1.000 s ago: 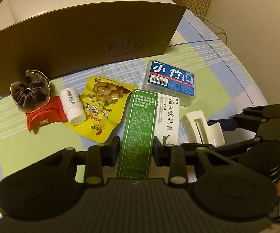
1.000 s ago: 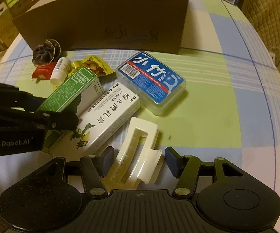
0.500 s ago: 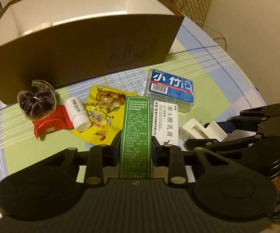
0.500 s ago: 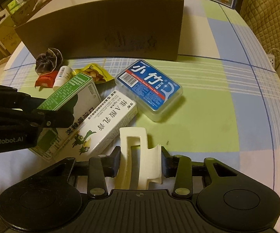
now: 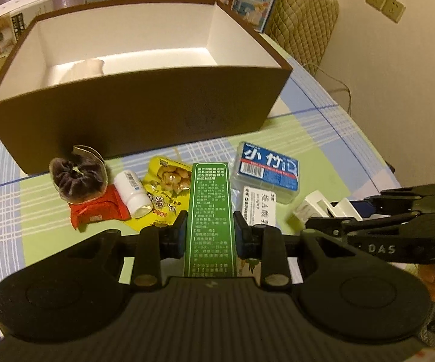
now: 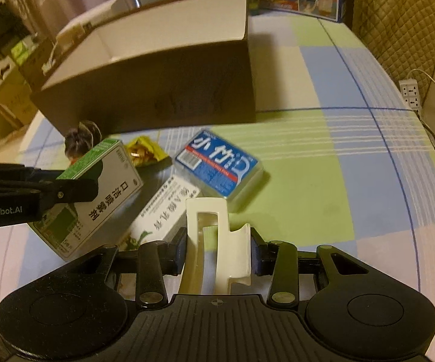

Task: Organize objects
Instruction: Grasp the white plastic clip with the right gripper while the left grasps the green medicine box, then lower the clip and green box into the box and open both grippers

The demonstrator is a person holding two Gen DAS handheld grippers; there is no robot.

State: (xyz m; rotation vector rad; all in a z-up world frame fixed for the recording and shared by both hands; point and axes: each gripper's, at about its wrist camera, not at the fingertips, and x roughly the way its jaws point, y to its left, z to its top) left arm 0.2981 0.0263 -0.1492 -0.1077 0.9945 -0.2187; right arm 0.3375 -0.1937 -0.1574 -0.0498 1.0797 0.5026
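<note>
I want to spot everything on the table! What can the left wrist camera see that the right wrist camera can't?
Only the left wrist view shows the small white bottle and red packet. Only the right wrist view shows the power strip on the floor. Both show the brown box, the blue floss case, the green carton and the white hair clip.

Matt brown cardboard box (image 5: 145, 111); glossy white plastic clip (image 6: 217, 241); woven checked tablecloth (image 6: 323, 163).
</note>
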